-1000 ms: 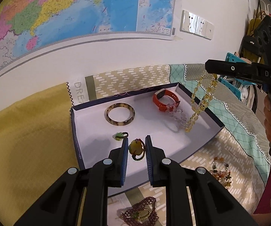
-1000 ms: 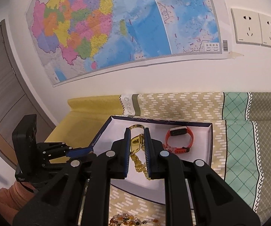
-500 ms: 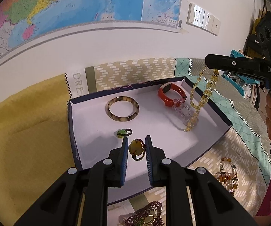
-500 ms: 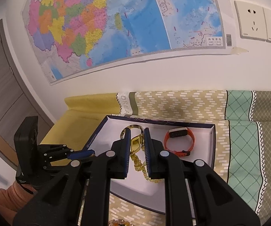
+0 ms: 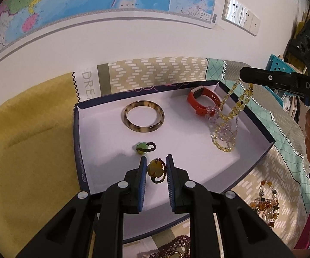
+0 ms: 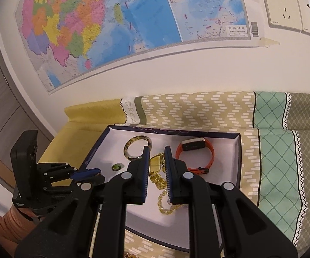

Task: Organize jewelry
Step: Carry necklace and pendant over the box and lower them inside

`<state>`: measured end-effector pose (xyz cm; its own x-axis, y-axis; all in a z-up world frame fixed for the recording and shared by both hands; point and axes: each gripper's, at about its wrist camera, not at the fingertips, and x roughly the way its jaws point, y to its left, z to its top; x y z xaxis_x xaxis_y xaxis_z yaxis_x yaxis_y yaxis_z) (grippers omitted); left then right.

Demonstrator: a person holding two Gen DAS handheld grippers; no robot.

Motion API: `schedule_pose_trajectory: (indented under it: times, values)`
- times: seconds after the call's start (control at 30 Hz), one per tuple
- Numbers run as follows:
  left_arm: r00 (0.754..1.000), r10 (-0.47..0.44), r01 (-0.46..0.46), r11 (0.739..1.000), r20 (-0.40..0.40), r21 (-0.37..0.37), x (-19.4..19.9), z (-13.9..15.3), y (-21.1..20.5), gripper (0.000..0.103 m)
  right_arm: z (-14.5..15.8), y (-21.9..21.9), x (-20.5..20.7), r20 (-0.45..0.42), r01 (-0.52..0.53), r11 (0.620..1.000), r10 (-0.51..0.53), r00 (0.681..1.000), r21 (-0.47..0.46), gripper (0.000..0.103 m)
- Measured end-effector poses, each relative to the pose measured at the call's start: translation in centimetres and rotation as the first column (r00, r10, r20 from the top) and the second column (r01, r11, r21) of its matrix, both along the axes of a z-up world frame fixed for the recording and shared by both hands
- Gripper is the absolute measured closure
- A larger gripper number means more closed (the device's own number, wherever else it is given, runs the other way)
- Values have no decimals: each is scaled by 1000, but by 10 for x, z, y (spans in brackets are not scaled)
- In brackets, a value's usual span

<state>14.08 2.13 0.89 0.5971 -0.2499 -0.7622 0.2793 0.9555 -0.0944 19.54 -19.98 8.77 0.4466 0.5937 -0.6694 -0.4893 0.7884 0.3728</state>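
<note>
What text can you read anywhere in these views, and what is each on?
"DREA", cut off: white strip of the bed cloth.
"DAS", cut off: right gripper arm.
Four Chinese characters, too small to be sure of: inset label on the wall map.
Barcode by the map's corner: digits unreadable.
Print on the box rim: too blurred.

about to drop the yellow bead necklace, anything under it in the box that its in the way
Partly. The yellow bead necklace hangs from the right gripper, its lower end already on the box floor, draped over a clear crystal bracelet beside the orange band. The rest of that corner looks bare.
</note>
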Motion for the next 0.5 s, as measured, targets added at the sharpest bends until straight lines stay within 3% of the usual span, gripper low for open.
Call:
schedule_pose_trajectory:
  times: [0.5]
  values:
    - [999, 14, -14, 1000, -30, -2, 11, -11, 1, 87, -21, -3, 5, -40, 10, 999, -12, 999, -34, 89]
